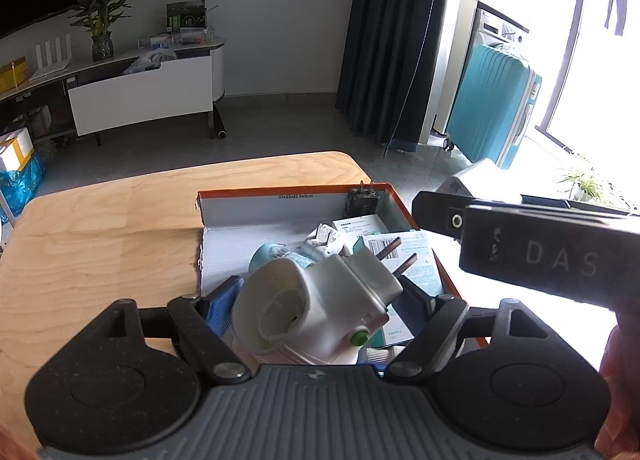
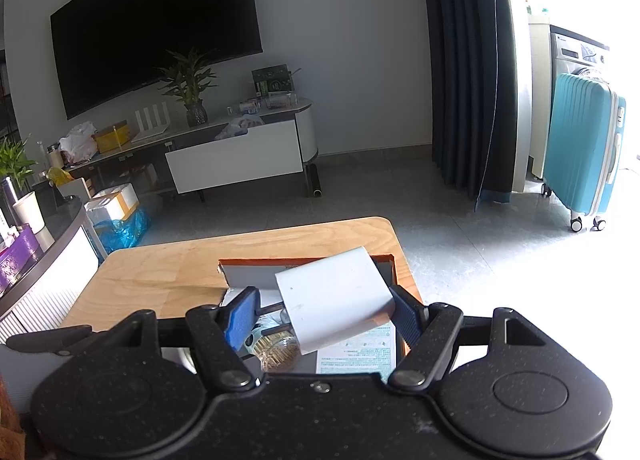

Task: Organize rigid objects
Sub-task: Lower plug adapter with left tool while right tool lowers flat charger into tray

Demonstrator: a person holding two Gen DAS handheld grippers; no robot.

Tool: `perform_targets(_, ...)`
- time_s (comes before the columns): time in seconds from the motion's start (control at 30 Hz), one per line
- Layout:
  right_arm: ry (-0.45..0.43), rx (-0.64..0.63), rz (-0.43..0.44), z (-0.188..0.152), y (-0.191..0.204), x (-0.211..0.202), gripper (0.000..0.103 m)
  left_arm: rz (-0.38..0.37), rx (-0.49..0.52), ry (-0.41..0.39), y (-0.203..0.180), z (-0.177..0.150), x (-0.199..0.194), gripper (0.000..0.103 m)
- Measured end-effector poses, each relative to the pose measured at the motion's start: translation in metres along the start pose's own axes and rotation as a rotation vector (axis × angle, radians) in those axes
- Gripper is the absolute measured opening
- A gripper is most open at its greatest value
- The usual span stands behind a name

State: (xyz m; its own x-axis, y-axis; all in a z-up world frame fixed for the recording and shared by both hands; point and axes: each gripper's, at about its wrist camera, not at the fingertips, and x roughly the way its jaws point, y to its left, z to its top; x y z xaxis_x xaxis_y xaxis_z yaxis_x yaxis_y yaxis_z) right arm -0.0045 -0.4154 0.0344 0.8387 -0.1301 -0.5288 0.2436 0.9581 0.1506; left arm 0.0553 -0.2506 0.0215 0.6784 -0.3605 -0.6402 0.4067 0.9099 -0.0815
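My left gripper [image 1: 320, 300] is shut on a white plug-in lamp socket [image 1: 320, 300] with a green button and two bare prongs, gripped between the blue pads [image 1: 224, 304]. It hangs over an open orange-rimmed box [image 1: 280, 195] on the wooden table [image 1: 100, 227]. My right gripper [image 2: 324, 312] is shut on a white block-shaped charger [image 2: 336, 296], held lengthwise with its dark prongs toward the left pad [image 2: 240, 316]. It also hovers over the box [image 2: 304, 260]. The right gripper's black housing [image 1: 528, 248] shows at the right of the left wrist view.
Inside the box lie a black plug [image 1: 362, 201], printed leaflets [image 1: 416, 256], a teal round item [image 1: 266, 256] and a glass jar [image 2: 280, 348]. The table's left half is bare wood. Beyond are a TV stand [image 1: 140, 95], a dark curtain [image 1: 392, 39] and a teal suitcase [image 1: 492, 107].
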Motion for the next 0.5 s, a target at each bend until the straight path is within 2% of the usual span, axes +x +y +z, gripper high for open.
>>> perform_targets(0.5,0.004,0.002,-0.001,0.0003,-0.0023,0.0034,0.084,0.003,0.0,0.004,-0.0012,0.0053,0.007,0.081)
